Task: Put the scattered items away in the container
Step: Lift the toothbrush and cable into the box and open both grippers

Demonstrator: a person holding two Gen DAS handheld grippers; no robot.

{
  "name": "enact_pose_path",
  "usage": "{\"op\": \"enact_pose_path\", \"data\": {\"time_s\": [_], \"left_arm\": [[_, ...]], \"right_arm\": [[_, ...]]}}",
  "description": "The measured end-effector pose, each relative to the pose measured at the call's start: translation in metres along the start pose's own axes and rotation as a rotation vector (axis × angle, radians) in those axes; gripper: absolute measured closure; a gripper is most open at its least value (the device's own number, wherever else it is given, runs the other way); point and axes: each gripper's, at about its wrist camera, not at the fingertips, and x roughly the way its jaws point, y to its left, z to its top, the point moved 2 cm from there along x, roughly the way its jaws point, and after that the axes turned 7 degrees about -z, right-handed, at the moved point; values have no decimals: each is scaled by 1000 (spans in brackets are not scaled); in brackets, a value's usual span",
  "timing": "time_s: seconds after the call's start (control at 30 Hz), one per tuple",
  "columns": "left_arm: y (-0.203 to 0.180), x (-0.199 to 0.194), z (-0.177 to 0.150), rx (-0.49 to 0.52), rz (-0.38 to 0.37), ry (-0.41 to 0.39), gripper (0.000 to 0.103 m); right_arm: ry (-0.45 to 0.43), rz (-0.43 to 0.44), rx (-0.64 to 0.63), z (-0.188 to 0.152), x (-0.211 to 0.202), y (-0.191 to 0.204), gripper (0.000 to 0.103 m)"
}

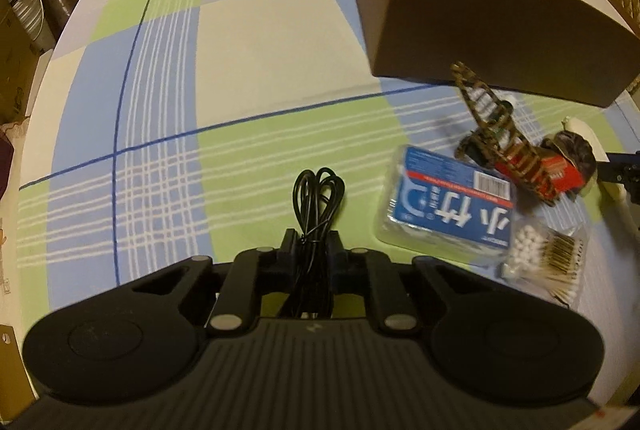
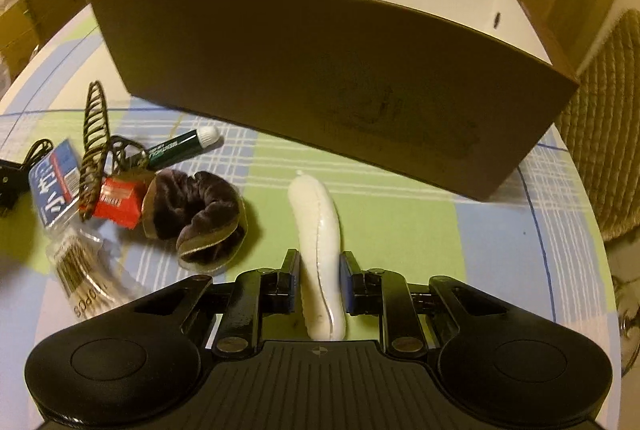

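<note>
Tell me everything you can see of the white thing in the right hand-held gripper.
The white object is long, rounded and slightly curved, with a soft, matte look and a seam running along its length. A small nub caps its far tip, which points toward the brown box. Its near part sits between the fingers of the right hand-held gripper, which are shut on it. Whether it still rests on the checked tablecloth is unclear.

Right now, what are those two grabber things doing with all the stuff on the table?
A person is tidying small things into the brown box. The left gripper is shut on a coiled black cable. The right gripper has a long white object between its fingers. A dark scrunchie, a hair claw, a green tube, a blue packet and cotton swabs lie on the checked tablecloth, outside the box.
</note>
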Motion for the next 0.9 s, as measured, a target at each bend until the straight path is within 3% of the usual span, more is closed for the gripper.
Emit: {"op": "enact_pose_path", "data": {"time_s": [0.33, 0.63, 0.9], "left_arm": [[-29, -28, 7, 2, 4, -39, 92], [-62, -63, 46, 79, -29, -157, 92], [-96, -69, 92, 165, -87, -235, 92]], "right_arm": [[-22, 114, 38, 1, -29, -27, 85], [-86, 167, 64, 20, -55, -39, 85], [-146, 208, 60, 57, -70, -44, 85]]}}
